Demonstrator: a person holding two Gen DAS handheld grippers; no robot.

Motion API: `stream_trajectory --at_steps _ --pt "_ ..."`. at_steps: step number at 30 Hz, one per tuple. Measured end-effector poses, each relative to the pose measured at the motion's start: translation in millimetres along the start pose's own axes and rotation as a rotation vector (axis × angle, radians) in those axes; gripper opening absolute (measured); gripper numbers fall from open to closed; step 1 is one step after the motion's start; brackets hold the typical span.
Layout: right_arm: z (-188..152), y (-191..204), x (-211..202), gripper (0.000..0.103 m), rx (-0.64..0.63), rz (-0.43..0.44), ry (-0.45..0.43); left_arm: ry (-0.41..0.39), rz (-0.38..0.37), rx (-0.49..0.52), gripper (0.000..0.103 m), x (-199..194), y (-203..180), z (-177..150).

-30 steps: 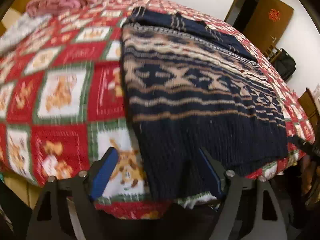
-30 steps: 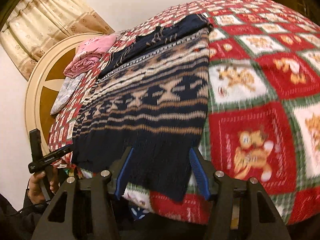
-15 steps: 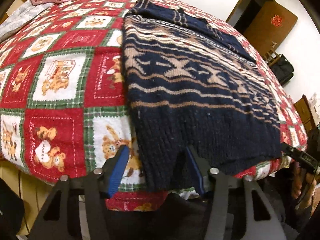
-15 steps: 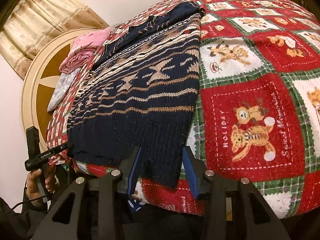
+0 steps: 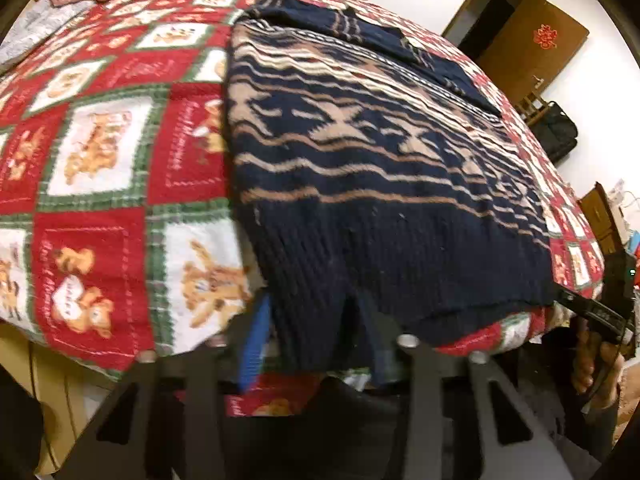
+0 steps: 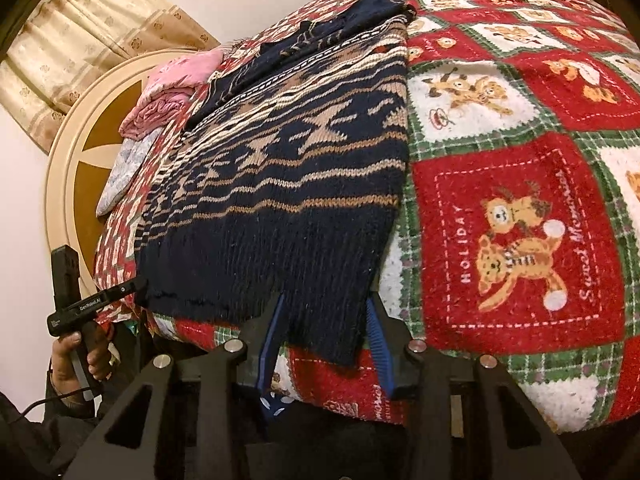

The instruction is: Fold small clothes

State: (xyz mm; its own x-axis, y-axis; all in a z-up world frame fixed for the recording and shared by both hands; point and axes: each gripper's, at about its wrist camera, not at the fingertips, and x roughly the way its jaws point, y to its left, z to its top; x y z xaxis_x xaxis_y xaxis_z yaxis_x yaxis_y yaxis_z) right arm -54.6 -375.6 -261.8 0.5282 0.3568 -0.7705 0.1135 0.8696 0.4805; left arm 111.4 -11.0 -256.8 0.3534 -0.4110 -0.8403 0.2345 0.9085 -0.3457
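**Both claws closing on the sweater hem, here's where it could slip**

Nearest the cameras: the left gripper point(image 5: 316, 320) has the near-left corner of the navy patterned sweater point(image 5: 380, 168) between its blue pads, and its jaws are closing in on the ribbed hem. Same deal for the right gripper point(image 6: 326, 332) at the opposite hem corner, jaws closing with knit between them. Can't honestly tell if the pads are biting yet on either side.

The sweater lies flat on the bed, hem hanging slightly over the near edge, with what look like the sleeves folded across the far end.

What I'd worry about: chunky knit is thick and stretchy, so a claw might pinch only the top layer and the fold comes up lopsided. Or a pad snags the teddy-bear blanket point(image 6: 520, 220) underneath and drags it along. If one side grips before the other, the hem goes up skewed.

Further back: a pink bundle of clothes point(image 6: 168, 96) near the round headboard point(image 6: 68, 160), patterned curtains point(image 6: 88, 24) behind. From the left view there's a brown door point(image 5: 532, 44) and a black bag point(image 5: 560, 136) against the wall.
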Motion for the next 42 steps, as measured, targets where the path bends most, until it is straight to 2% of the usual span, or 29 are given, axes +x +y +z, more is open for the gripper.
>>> stream_trajectory --at_steps 2,4,5,9,14,17,20,24,29,36,42 --pt "-1 -1 2 0.021 0.002 0.001 -0.003 0.002 -0.003 0.023 0.014 2 -3 0" --pt "1 -2 -1 0.01 0.017 0.025 -0.015 0.0 -0.033 0.015 0.012 0 1 1" --pt "1 -4 -5 0.009 0.03 0.056 -0.026 -0.005 -0.054 0.008 0.011 -3 3 3" --pt "6 2 -23 0.009 0.019 0.118 -0.087 -0.065 -0.115 0.013 0.01 -23 5 11" --pt "8 1 -31 0.008 0.033 0.149 -0.11 -0.101 -0.206 -0.038 0.01 -40 13 16" --pt "11 2 -40 0.008 0.037 0.182 -0.136 -0.127 -0.216 -0.03 0.01 -46 9 21" --pt "20 6 -49 0.008 0.018 0.194 -0.161 -0.181 -0.197 0.023 0.01 -59 1 30" --pt "43 12 -65 0.008 0.004 0.218 -0.212 -0.251 -0.2 0.061 0.01 -77 -5 52" --pt "79 28 -81 0.008 -0.035 0.222 -0.274 -0.3 -0.192 0.069 0.01 -81 -5 84" --pt "135 42 -88 0.008 -0.065 0.203 -0.314 -0.324 -0.234 0.015 0.01 -72 2 129" --pt "182 49 -85 0.008 -0.068 0.179 -0.337 -0.326 -0.236 -0.005 0.009 -60 5 171"
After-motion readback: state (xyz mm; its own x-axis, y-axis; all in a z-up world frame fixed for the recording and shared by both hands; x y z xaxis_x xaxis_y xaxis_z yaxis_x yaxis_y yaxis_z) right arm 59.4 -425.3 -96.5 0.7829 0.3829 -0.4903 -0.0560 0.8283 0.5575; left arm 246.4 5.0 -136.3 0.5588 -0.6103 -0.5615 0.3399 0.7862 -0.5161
